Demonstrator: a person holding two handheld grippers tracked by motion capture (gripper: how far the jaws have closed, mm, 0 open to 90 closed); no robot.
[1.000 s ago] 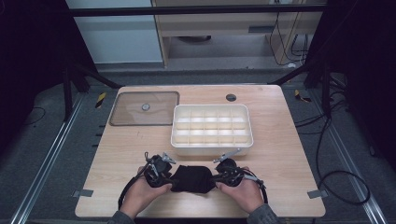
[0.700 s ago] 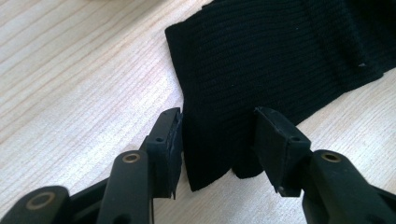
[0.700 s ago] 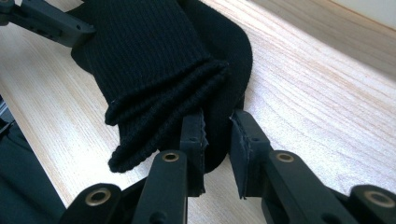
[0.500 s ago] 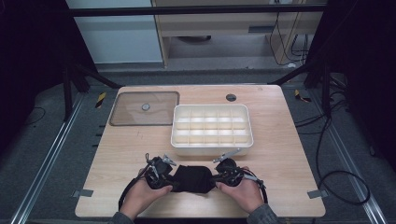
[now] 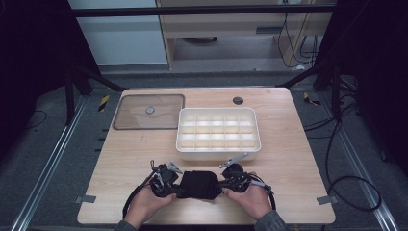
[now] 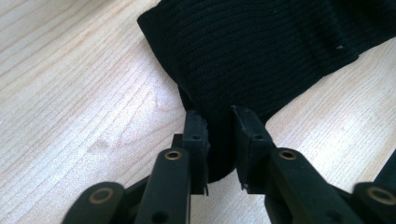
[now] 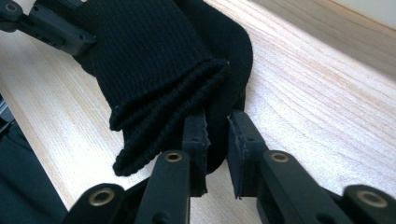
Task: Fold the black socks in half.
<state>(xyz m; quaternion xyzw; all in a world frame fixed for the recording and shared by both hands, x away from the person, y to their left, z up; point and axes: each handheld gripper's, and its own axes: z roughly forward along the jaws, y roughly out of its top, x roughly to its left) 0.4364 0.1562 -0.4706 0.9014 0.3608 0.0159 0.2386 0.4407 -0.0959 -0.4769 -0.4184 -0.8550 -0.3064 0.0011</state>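
A black knit cloth (image 5: pixel 199 184) lies folded near the table's front edge, stretched between both grippers. My left gripper (image 5: pixel 180 185) meets its left end, and its jaws have just been closing on the fabric. In the left gripper view the left gripper (image 6: pixel 219 126) pinches a fold of the cloth (image 6: pixel 261 46) between its pads. My right gripper (image 5: pixel 220 185) holds the right end. In the right gripper view the right gripper (image 7: pixel 217 126) is shut on the cloth (image 7: pixel 149 56) beside its layered ribbed edge. A hand holds each gripper.
A white tray (image 5: pixel 219 155) with several compartments stands just behind the grippers at mid-table. A clear lid (image 5: pixel 149 111) with a round knob lies at the back left. A small dark round object (image 5: pixel 237 100) sits near the far edge. Bare wood (image 5: pixel 298 144) lies to the right.
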